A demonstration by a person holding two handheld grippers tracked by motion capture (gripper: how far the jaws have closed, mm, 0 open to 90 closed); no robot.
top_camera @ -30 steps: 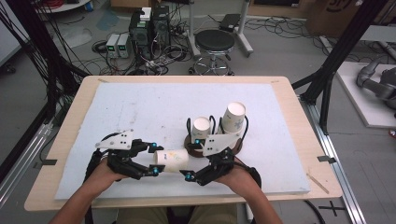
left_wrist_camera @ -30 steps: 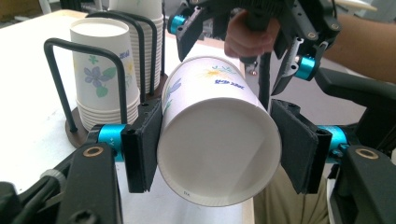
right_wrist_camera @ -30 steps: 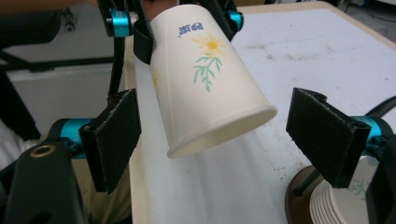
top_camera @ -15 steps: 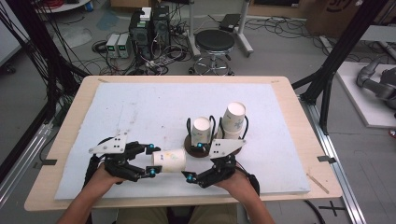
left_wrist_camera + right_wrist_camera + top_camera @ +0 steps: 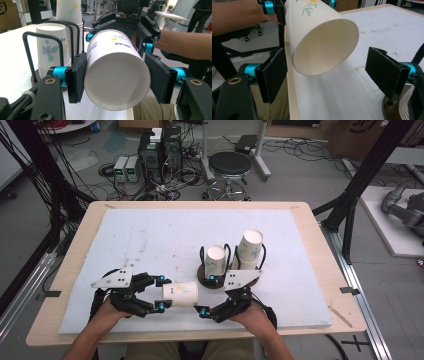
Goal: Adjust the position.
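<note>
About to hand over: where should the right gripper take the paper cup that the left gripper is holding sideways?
Grip the paper cup on its side wall near the open rim, coming in along its axis from that end. It lies level, mouth toward the right gripper, whose open jaws already flank the rim; the left gripper holds the base end.

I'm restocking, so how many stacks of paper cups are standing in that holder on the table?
2. A shorter stack stands in the left slot of the holder, a taller stack in the right slot. One more cup lies sideways, held by the left gripper.
</note>
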